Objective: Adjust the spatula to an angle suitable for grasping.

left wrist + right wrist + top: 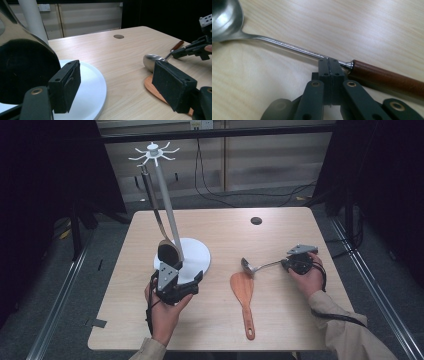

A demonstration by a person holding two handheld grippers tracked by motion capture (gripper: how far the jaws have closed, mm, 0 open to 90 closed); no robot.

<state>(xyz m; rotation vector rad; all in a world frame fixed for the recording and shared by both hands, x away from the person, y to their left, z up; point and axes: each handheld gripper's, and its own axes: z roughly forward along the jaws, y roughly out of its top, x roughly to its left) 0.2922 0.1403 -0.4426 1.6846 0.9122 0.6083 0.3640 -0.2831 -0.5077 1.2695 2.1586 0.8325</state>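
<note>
A: Where do we have the right hand-held gripper (329, 60)?
B: Low on the light wooden surface (220, 222), jaws pressed together right against the thin steel shaft of the metal ladle with the brown wooden handle (287, 46). We can't tell if the shaft is pinched.
A: The ladle?
B: Flat on the surface, bowl near the orange wooden spatula (244, 297).
A: Left hand-held gripper (172, 279)?
B: Jaws apart, nothing between them, at the white round base of the utensil stand (197, 252), beside the dark spoon bowl (169, 252).

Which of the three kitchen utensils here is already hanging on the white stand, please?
The dark ladle, hanging by its handle from a hook of the white stand. The steel ladle and orange spatula lie flat on the table.
</note>
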